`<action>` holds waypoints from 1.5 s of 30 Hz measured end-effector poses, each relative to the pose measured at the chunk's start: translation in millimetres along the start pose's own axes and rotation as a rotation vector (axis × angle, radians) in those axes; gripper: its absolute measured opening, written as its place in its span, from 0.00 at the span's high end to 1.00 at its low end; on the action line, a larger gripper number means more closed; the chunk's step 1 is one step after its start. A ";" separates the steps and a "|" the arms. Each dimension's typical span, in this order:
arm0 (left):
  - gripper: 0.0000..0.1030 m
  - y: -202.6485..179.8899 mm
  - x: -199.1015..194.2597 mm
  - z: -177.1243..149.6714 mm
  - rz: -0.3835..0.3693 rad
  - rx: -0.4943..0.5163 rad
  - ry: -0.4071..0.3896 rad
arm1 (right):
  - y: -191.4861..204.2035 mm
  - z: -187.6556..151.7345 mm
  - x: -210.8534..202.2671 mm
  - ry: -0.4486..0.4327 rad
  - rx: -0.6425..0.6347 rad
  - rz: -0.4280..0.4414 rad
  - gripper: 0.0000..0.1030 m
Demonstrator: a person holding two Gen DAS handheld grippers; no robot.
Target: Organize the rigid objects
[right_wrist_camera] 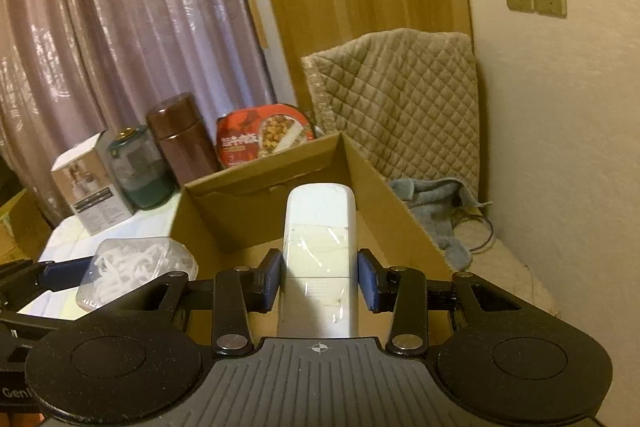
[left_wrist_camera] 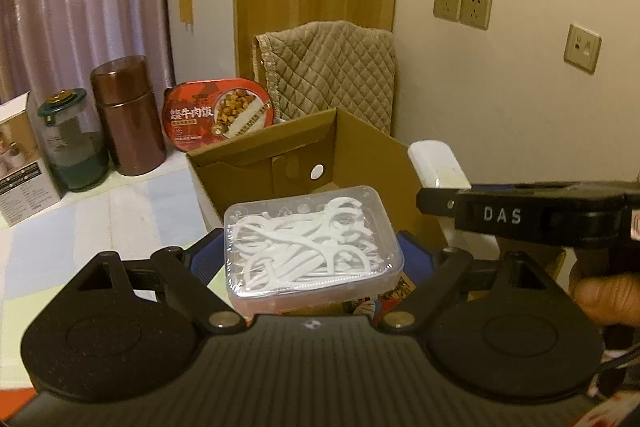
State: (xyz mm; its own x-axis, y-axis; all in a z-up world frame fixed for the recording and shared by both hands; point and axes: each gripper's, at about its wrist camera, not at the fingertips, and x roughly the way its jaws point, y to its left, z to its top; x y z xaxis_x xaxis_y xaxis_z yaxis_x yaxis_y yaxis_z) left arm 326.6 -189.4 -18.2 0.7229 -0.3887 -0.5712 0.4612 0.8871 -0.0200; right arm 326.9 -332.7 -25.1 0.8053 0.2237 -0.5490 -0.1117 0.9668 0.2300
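Note:
My left gripper point(left_wrist_camera: 312, 259) is shut on a clear plastic box of white floss picks point(left_wrist_camera: 308, 247), held at the near rim of an open cardboard box point(left_wrist_camera: 256, 151). Its blue pads press the clear box's two short sides. My right gripper point(right_wrist_camera: 320, 281) is shut on a long white remote-like device point(right_wrist_camera: 320, 259), whose far end reaches over the cardboard box point(right_wrist_camera: 256, 183). In the right wrist view the floss box point(right_wrist_camera: 132, 267) and the left gripper's finger show at the lower left. The white device point(left_wrist_camera: 436, 167) and the right gripper's body show at the right of the left wrist view.
Behind the cardboard box stand a red instant-rice bowl point(left_wrist_camera: 218, 113), a brown canister point(left_wrist_camera: 130, 115), a green-lidded glass jar point(left_wrist_camera: 72, 147) and a white carton point(left_wrist_camera: 22, 163). A quilted beige cover point(left_wrist_camera: 332, 75) leans at the wall, with a grey towel point(right_wrist_camera: 440, 203) beside it. Purple curtains hang at the left.

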 end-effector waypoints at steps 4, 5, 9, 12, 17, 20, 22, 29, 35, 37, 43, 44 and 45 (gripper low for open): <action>0.15 1.0 14.5 -2.0 -0.013 0.021 0.019 | -7.5 0.7 6.8 0.006 0.016 -0.017 0.64; 0.15 1.2 15.9 -2.7 -0.018 0.027 0.020 | -8.7 0.7 8.2 0.007 0.017 -0.017 0.64; 0.15 -0.6 28.9 -2.7 -0.039 0.062 0.033 | -11.5 1.7 11.7 0.001 0.024 -0.027 0.64; 0.15 -2.0 37.1 -2.3 -0.047 0.087 0.037 | -13.9 3.4 13.3 -0.002 0.034 -0.035 0.64; 0.16 -2.1 47.4 -1.0 -0.043 0.110 0.042 | -17.7 1.6 16.2 0.005 0.048 -0.042 0.64; 0.15 -3.9 51.4 -0.1 -0.044 0.130 0.037 | -18.2 1.8 16.1 0.005 0.051 -0.039 0.64; 0.15 -5.3 54.3 0.0 -0.048 0.145 0.038 | -18.9 1.6 16.1 0.006 0.055 -0.036 0.64; 0.14 -6.6 57.5 1.0 -0.015 0.169 0.032 | -21.7 0.9 17.6 0.012 0.068 -0.035 0.64; 0.14 8.0 43.3 9.8 0.020 0.100 -0.003 | -19.5 0.7 17.9 0.015 0.070 -0.027 0.64; 0.14 11.4 39.7 10.6 0.034 0.080 -0.002 | -17.4 0.6 18.0 0.015 0.068 -0.021 0.64; 0.14 20.2 28.9 10.1 0.060 0.033 -0.001 | -11.3 -0.5 20.5 0.024 0.060 -0.007 0.64; 0.14 21.3 27.5 9.4 0.060 0.026 0.000 | -10.9 -0.5 21.0 0.025 0.059 -0.006 0.64; 0.14 22.5 25.9 9.0 0.060 0.019 0.000 | -10.4 -0.5 21.3 0.026 0.058 -0.005 0.64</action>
State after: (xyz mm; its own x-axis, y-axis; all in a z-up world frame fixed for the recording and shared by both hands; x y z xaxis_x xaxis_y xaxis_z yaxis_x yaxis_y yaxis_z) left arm 360.4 -181.8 -26.1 0.7495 -0.3349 -0.5711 0.4267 0.9039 0.0299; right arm 344.9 -337.9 -39.6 0.7903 0.2228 -0.5707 -0.0730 0.9591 0.2734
